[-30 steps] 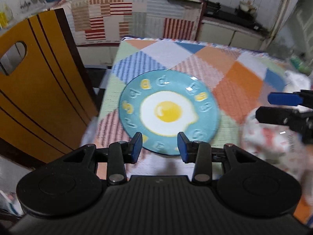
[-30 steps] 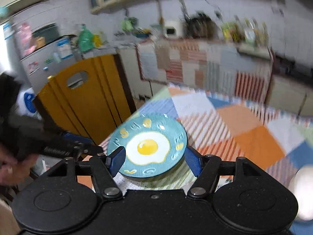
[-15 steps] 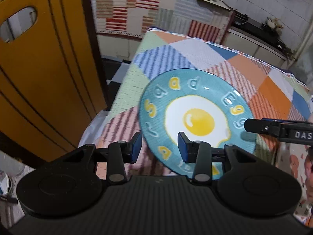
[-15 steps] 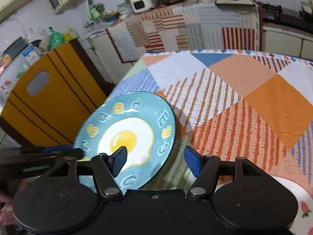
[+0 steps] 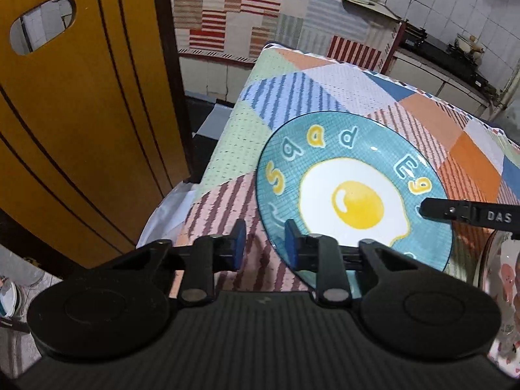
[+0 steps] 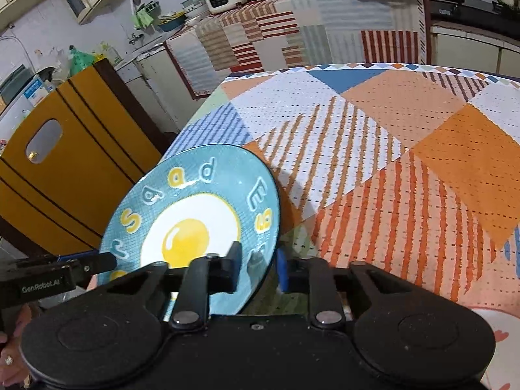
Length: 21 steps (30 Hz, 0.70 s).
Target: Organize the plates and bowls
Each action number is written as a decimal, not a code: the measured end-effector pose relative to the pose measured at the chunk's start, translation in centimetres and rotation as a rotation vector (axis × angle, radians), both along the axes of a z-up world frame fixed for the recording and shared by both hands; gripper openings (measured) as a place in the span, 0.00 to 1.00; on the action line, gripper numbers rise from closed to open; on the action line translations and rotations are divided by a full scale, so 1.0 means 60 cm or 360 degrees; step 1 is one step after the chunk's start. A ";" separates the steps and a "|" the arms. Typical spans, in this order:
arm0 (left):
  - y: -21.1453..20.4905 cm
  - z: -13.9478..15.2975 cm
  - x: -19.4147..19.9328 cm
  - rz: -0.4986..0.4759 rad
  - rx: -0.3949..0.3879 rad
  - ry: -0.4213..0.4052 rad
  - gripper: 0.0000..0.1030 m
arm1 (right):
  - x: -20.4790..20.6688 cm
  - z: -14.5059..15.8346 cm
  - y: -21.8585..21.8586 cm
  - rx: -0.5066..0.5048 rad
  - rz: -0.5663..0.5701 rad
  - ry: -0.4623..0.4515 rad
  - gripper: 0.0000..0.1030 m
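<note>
A teal plate [image 5: 354, 201] with a fried-egg picture and raised letters lies near the left edge of the patchwork tablecloth [image 5: 292, 97]. My left gripper [image 5: 265, 247] is at its near-left rim. The jaws are closing, the rim is between the pads, and one finger lies over the plate. My right gripper [image 6: 258, 265] is closing on the near-right rim of the plate [image 6: 195, 214], one finger on top and the blue pad just outside the edge. Each view shows a finger [image 5: 435, 209] of the other gripper, its fingertip [image 6: 100, 262] resting on the plate.
A white plate [image 5: 507, 276] with red prints sits at the table's near right, also visible in the right wrist view as a white plate [image 6: 500, 334]. An orange wooden chair back [image 5: 81, 113] stands close on the left. A cloth-covered counter [image 6: 292, 32] with appliances runs behind.
Both grippers came down to the plate's near rim. The right jaws narrowed from wide onto the rim; the left jaws narrowed slightly.
</note>
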<state>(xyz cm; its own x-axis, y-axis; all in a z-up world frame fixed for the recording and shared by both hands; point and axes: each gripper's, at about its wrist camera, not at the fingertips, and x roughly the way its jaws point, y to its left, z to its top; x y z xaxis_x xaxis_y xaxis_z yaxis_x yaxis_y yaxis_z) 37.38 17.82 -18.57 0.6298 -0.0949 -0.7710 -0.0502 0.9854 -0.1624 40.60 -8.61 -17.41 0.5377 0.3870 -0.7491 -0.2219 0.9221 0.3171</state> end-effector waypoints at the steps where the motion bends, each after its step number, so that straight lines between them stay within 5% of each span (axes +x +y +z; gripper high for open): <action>1: -0.003 -0.002 0.001 -0.0011 0.0000 -0.0003 0.17 | 0.003 -0.003 -0.002 0.0006 -0.0010 0.0007 0.16; 15: 0.007 0.017 -0.015 -0.0032 -0.0176 0.0010 0.16 | 0.001 0.009 -0.014 0.0035 0.0127 0.0024 0.16; 21: -0.021 0.060 -0.072 -0.0091 -0.0089 -0.0075 0.16 | -0.048 0.039 -0.031 0.0093 0.0122 -0.0022 0.16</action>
<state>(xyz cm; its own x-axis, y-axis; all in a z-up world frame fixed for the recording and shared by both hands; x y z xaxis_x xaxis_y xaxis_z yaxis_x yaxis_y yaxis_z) 33.03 16.53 -14.96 0.6575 -0.1735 -0.7332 0.0146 0.9759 -0.2179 37.75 -10.50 -15.07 0.5150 0.4701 -0.7168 -0.2958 0.8823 0.3661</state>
